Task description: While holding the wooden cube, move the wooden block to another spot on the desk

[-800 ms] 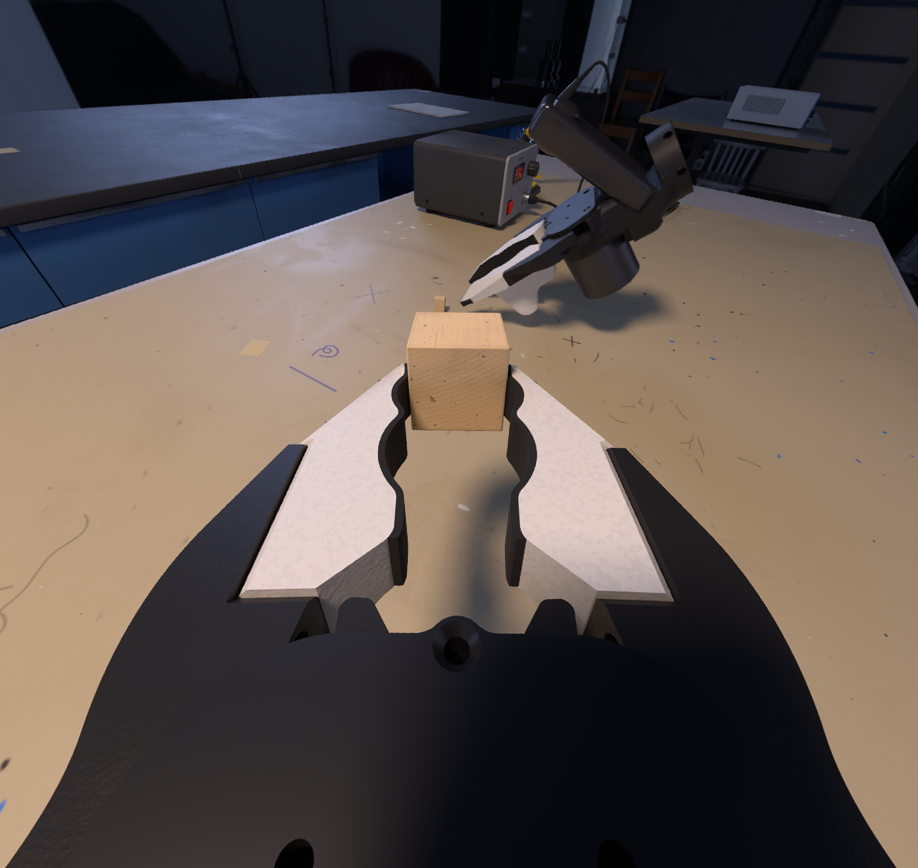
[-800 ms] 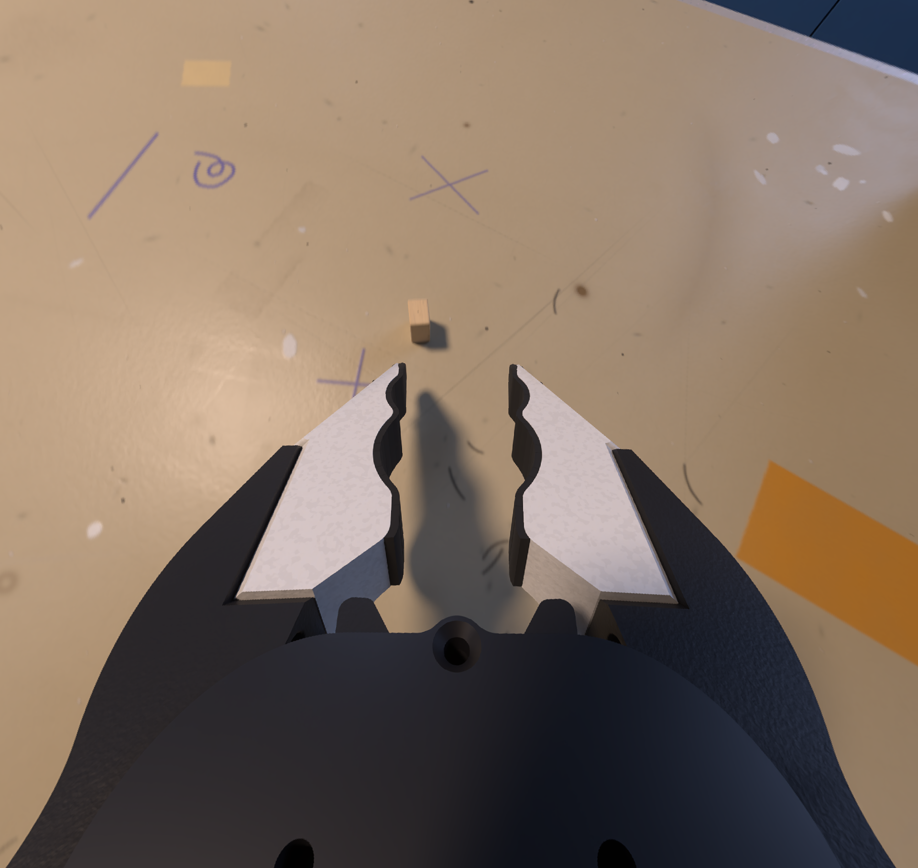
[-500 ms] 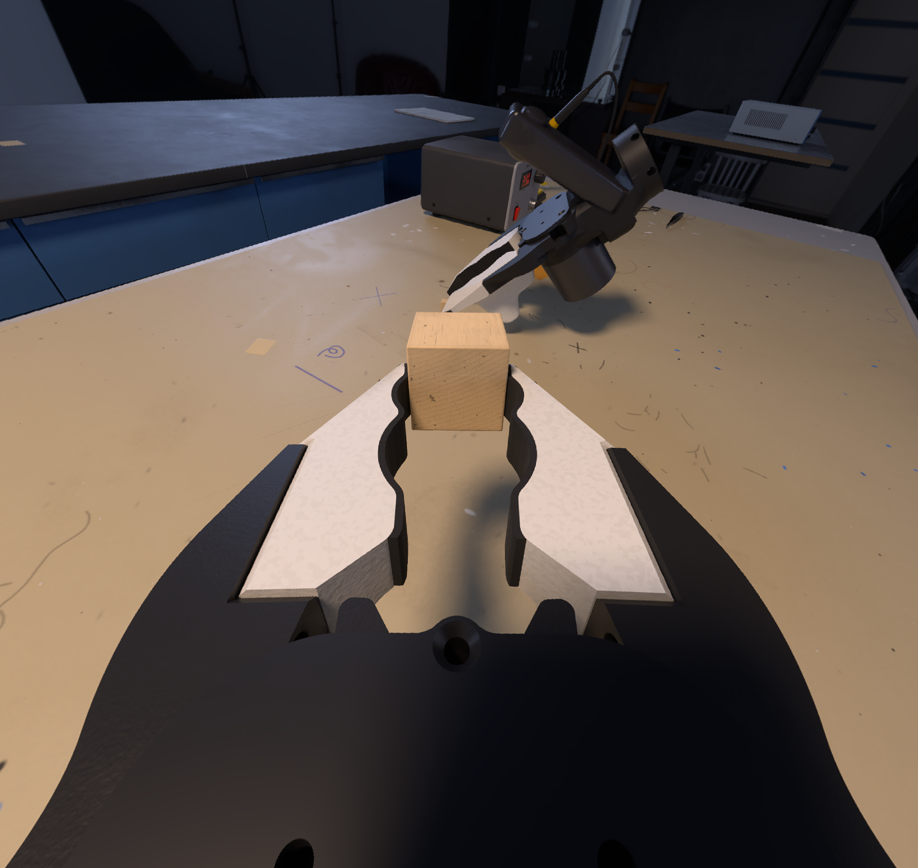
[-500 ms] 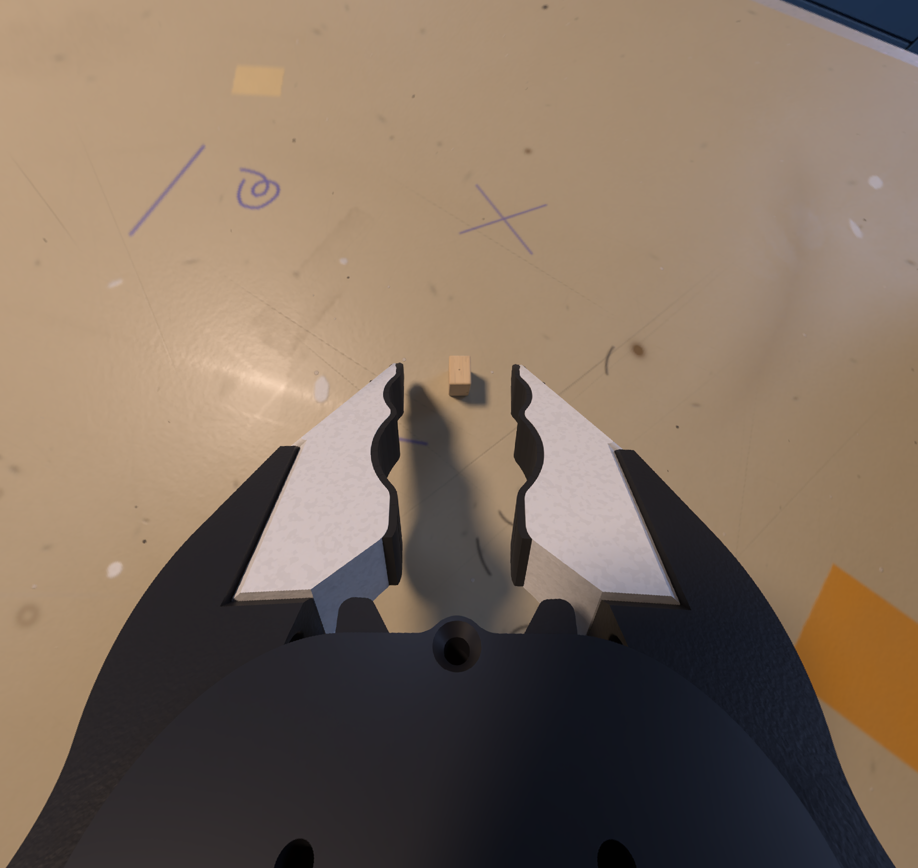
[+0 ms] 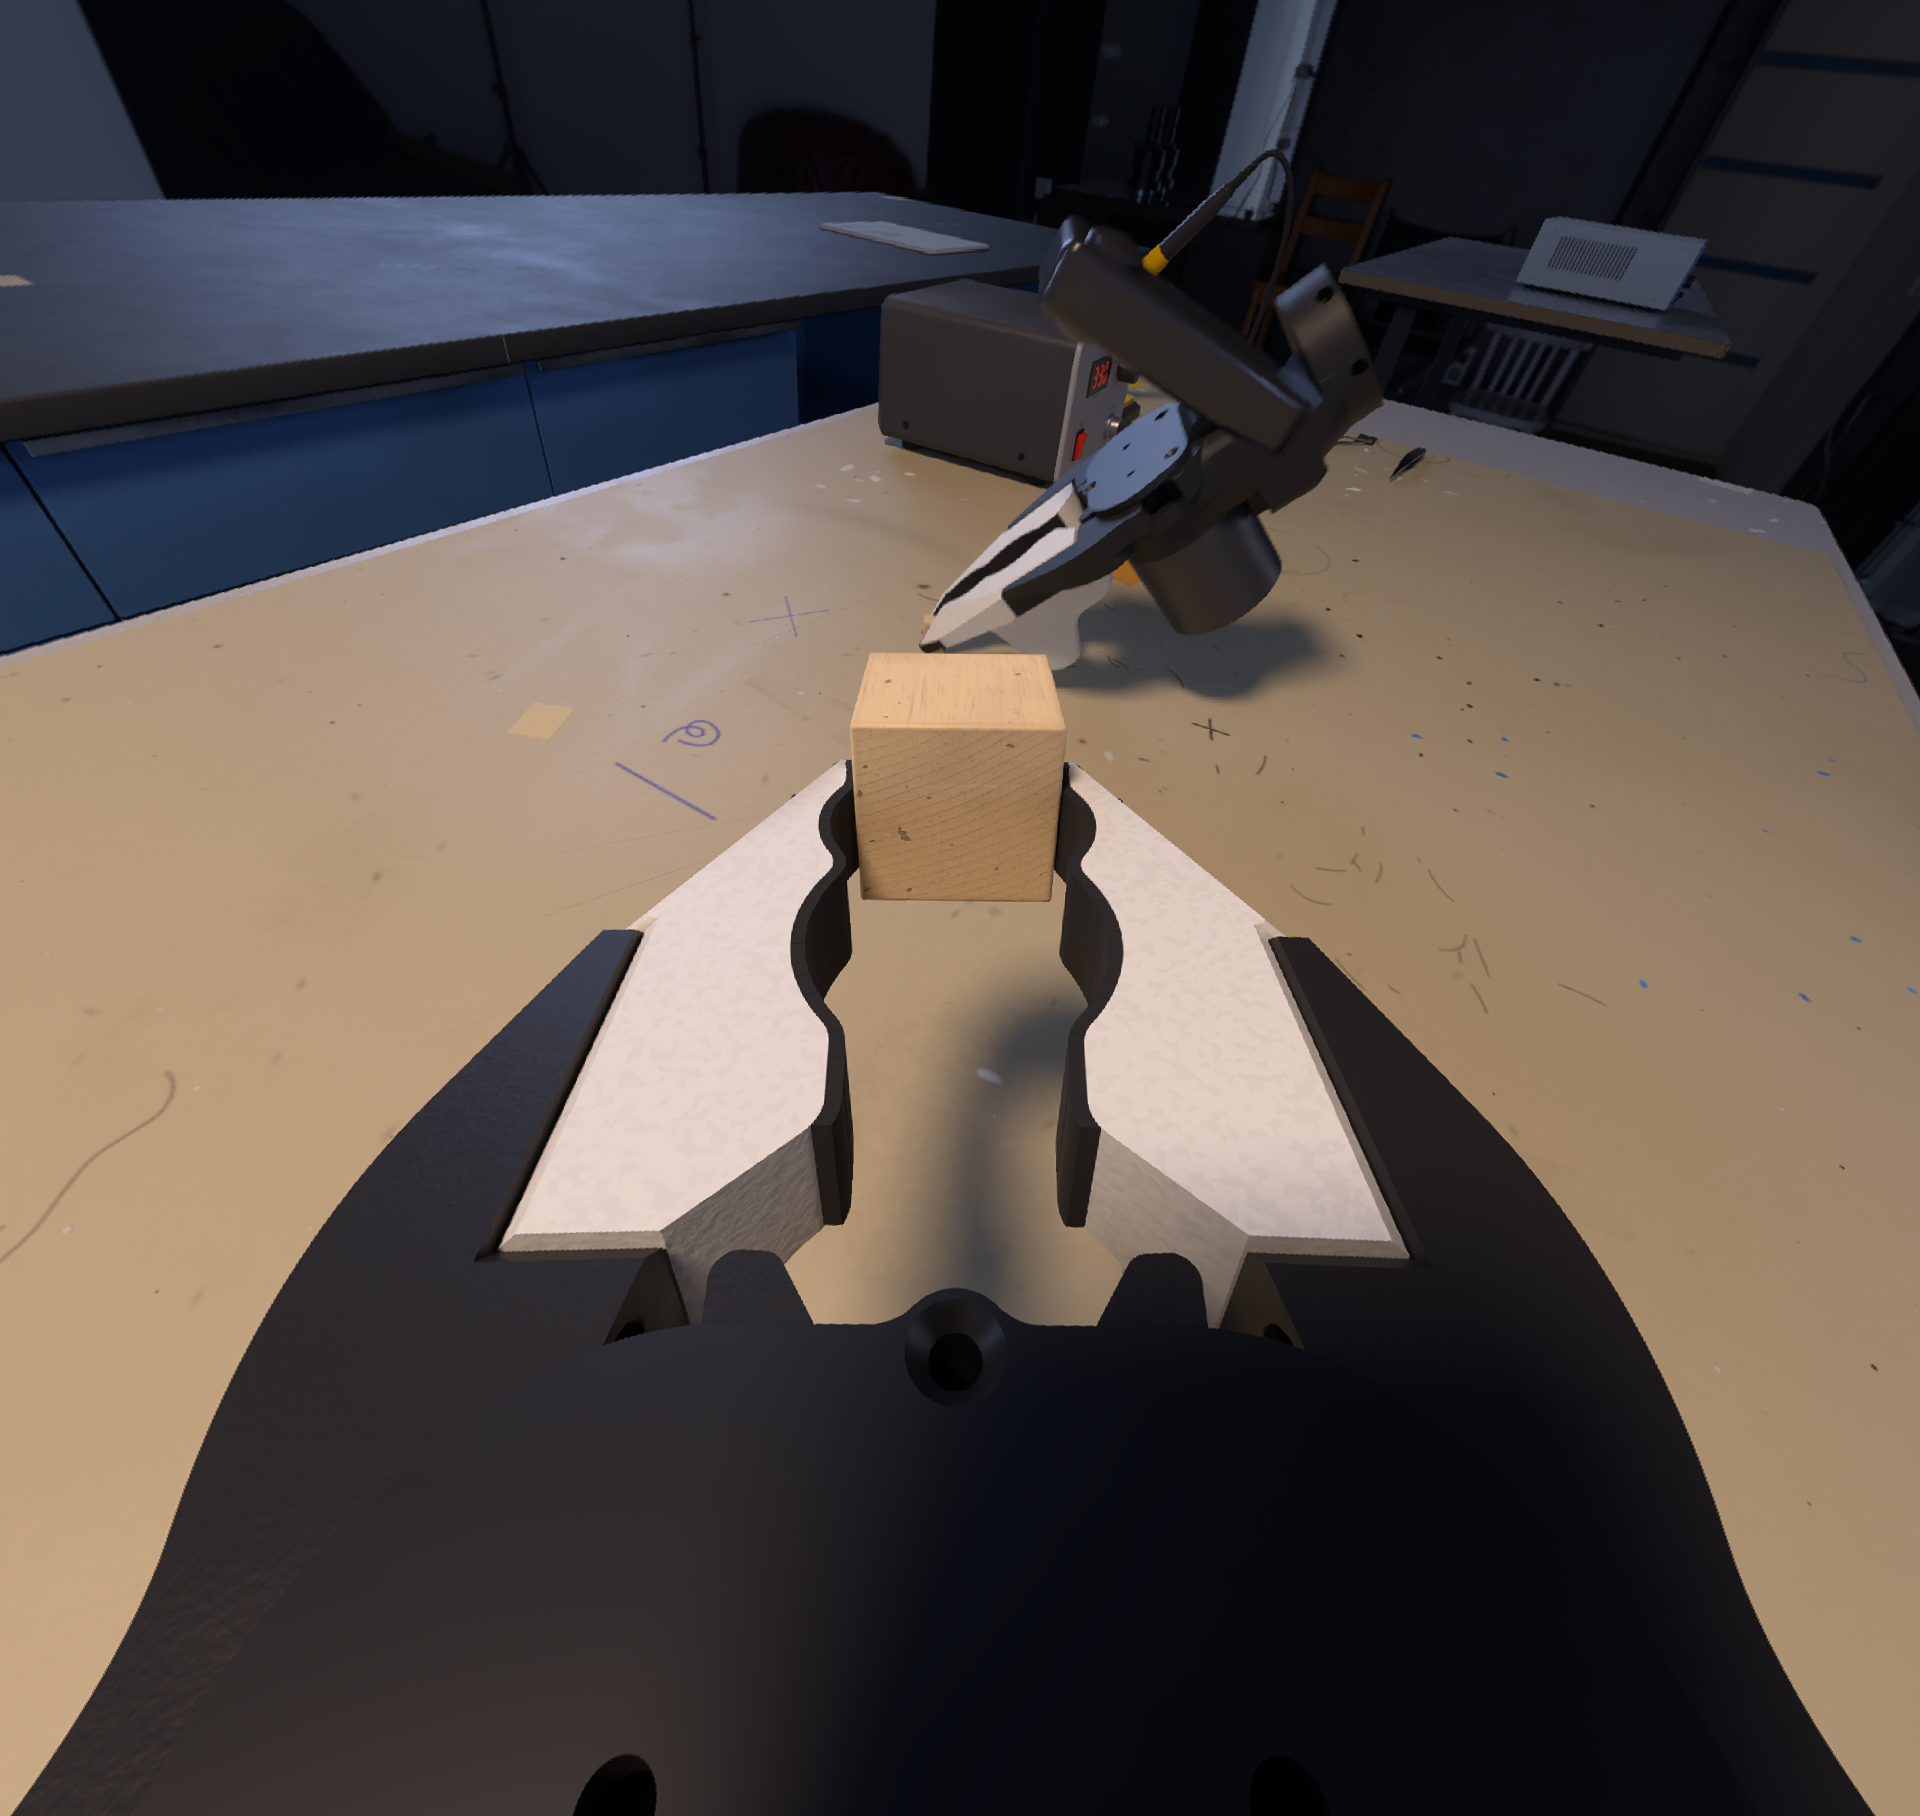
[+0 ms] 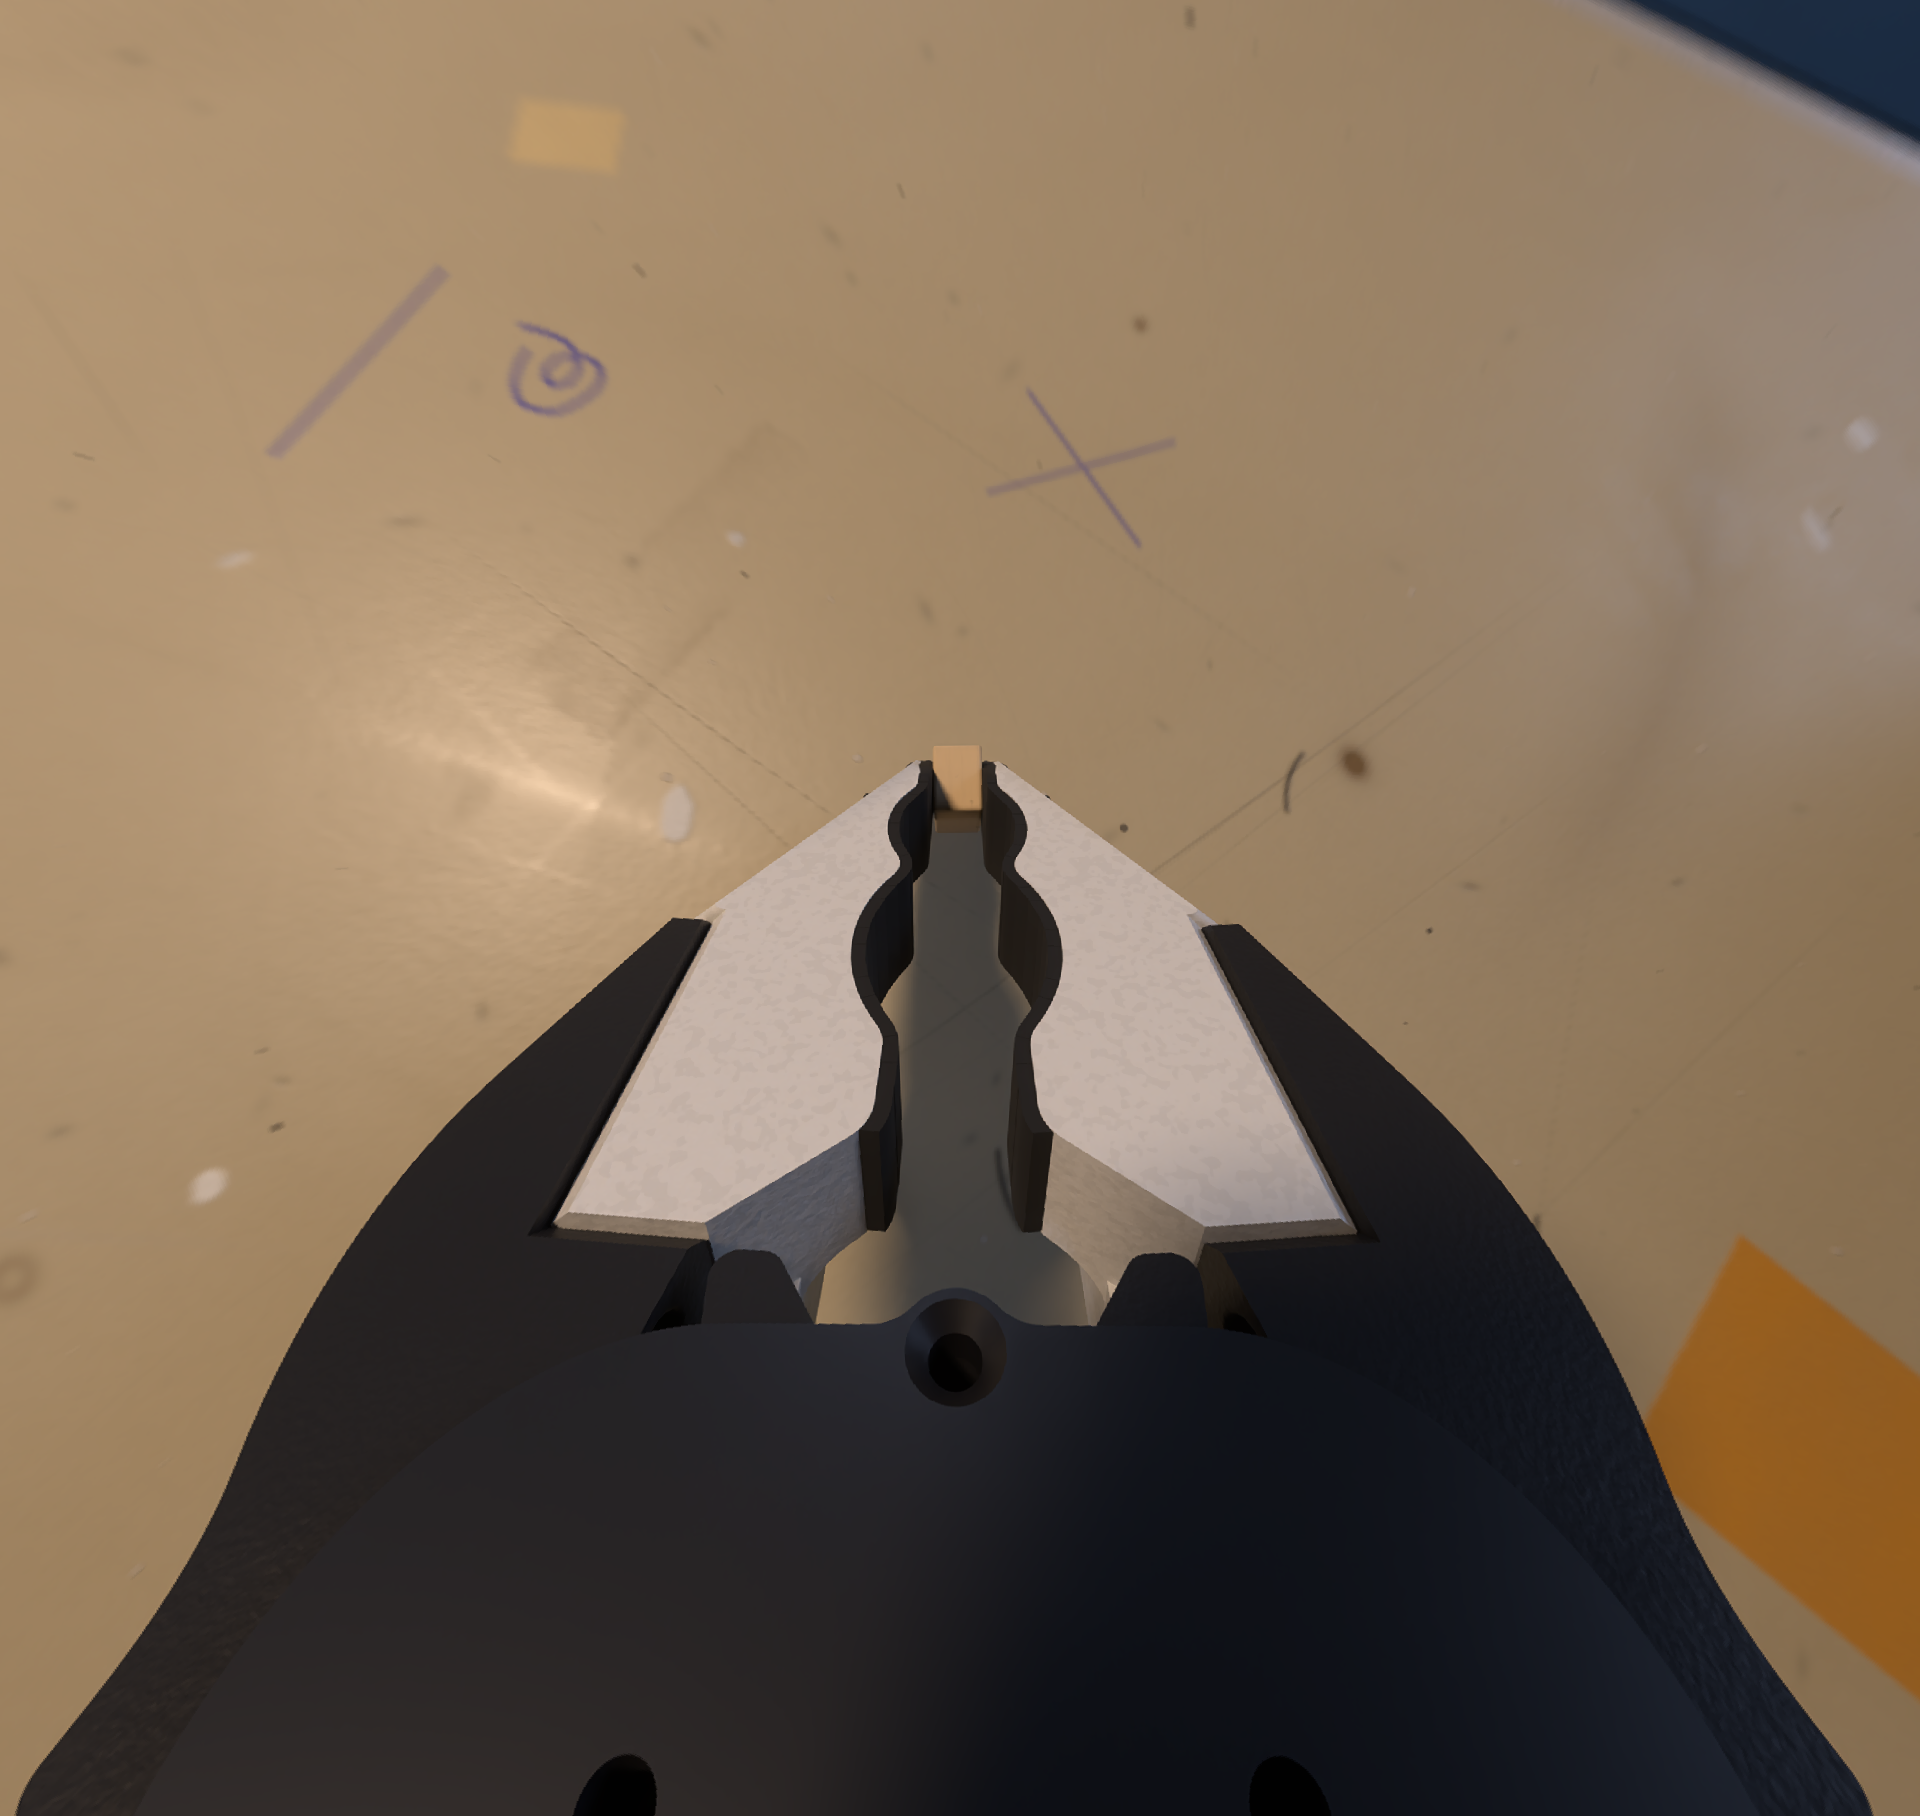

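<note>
My left gripper [image 5: 956, 810] is shut on the wooden cube [image 5: 956, 790], a pale cube held between its fingertips a little above the tan desk [image 5: 312, 935]. My right gripper [image 6: 957, 790] is shut on the small wooden block [image 6: 956, 777], a tiny pale piece pinched at its very tips, low over the desk. The right gripper also shows in the left wrist view [image 5: 951, 628], beyond the cube, tilted down with its tips at the desk surface. The block is barely visible there.
A grey box with a red display [image 5: 987, 374] stands at the desk's far side behind the right gripper. Pen marks, a cross [image 6: 1081, 467] and a spiral [image 6: 556, 374], lie ahead of the block. An orange patch [image 6: 1808, 1454] lies at right. The desk edge [image 6: 1662, 31] runs at upper right.
My right gripper moved forward over the small block and closed on it. The left gripper kept the cube held and barely moved.
</note>
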Motion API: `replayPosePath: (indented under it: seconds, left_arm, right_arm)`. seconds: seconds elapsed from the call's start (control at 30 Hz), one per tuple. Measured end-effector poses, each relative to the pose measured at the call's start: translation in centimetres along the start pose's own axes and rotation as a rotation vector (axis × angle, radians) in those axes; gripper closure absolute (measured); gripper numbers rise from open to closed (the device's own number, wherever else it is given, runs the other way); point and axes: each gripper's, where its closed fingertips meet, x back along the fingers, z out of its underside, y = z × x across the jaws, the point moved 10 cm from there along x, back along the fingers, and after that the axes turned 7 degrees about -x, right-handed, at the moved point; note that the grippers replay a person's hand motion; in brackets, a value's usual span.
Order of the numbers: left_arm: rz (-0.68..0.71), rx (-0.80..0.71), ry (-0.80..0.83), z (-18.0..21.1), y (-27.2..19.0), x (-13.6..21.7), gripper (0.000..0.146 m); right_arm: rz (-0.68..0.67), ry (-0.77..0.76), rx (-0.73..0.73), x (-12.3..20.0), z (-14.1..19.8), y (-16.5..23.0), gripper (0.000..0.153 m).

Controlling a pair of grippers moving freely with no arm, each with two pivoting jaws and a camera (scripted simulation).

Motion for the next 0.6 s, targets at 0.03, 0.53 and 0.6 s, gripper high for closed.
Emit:
replayPosePath:
  seconds: [0.03, 0.53, 0.6]
  left_arm:
    - [0.002, -0.003, 0.000, -0.1, -0.1, 0.0, 0.110]
    - [0.059, -0.040, 0.022, 0.0, -1.8, -0.8, 0.110]
    - [0.055, -0.054, 0.034, 0.1, -2.3, -0.6, 0.110]
  right_arm:
    - [-0.007, -0.026, 0.011, 0.8, -0.3, 0.2, 0.144]
    - [-0.161, 0.139, 0.128, 12.1, 9.2, 3.7, 0.145]
    - [-0.148, 0.134, 0.127, 12.0, 9.9, 3.7, 0.145]
